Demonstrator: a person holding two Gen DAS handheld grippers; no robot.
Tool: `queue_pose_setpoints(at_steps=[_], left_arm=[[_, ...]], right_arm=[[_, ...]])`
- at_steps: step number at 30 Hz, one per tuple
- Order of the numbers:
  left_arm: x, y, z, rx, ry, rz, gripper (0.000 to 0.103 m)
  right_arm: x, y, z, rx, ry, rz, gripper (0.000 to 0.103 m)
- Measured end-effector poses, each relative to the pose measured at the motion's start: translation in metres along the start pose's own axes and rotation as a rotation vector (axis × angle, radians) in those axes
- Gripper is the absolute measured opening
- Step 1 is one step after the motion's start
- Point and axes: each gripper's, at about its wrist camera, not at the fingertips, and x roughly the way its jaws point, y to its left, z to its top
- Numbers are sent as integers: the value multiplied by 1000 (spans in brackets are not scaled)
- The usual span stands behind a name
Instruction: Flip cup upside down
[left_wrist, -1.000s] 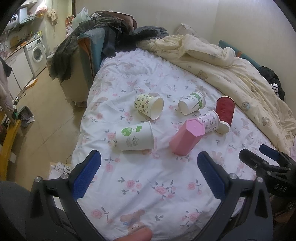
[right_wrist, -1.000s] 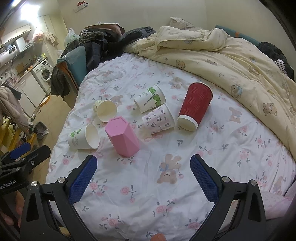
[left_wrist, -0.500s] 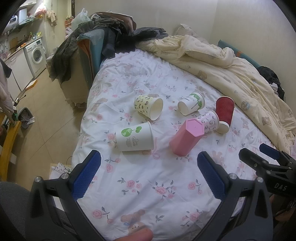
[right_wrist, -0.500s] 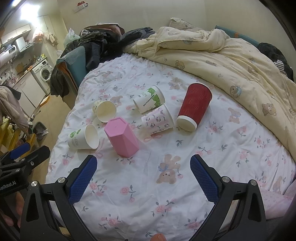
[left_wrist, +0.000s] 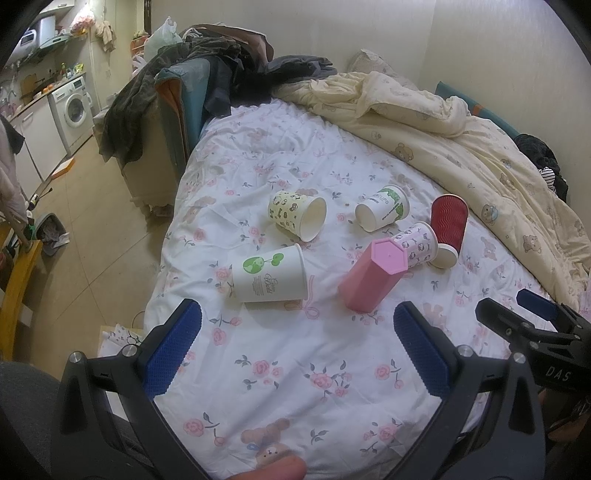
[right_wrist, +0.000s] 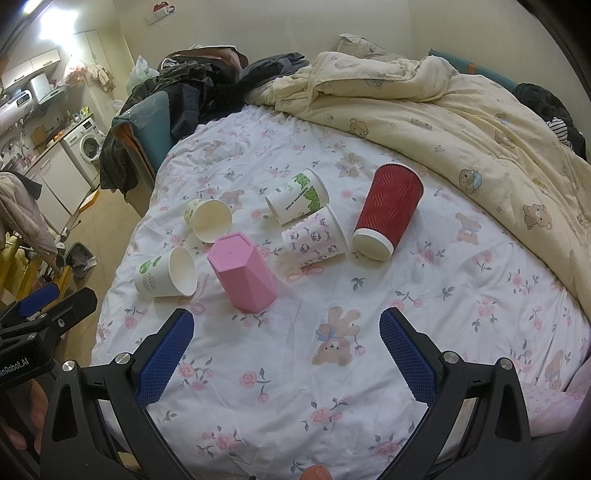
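Observation:
A pink hexagonal cup (left_wrist: 371, 276) (right_wrist: 243, 272) stands upside down, a little tilted, on the floral bed sheet. Around it several paper cups lie on their sides: a white cup with a green globe print (left_wrist: 269, 274) (right_wrist: 165, 273), a yellow patterned cup (left_wrist: 297, 214) (right_wrist: 208, 224), a white cup with green print (left_wrist: 382, 213) (right_wrist: 297, 201), a pink patterned cup (left_wrist: 416, 248) (right_wrist: 314, 236) and a red ribbed cup (left_wrist: 448, 229) (right_wrist: 388, 212). My left gripper (left_wrist: 297, 349) is open and empty, short of the cups. My right gripper (right_wrist: 284, 354) is open and empty, near the bed's front.
A cream bear-print duvet (right_wrist: 461, 110) is bunched along the back and right of the bed. Dark clothes lie piled over a chair (left_wrist: 192, 88) at the bed's far left corner. The bed's left edge (left_wrist: 162, 258) drops to a tiled floor; a washing machine (left_wrist: 72, 107) stands beyond.
Both views have shifted very slightly; the cups and both open grippers stay as they were.

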Motion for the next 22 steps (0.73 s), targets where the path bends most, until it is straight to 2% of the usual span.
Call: queue_pose_setpoints(at_steps=[22], left_arm=[[-2, 1, 1, -2, 0, 0, 103]], right_arm=[[0, -1, -2, -2, 3, 2, 103]])
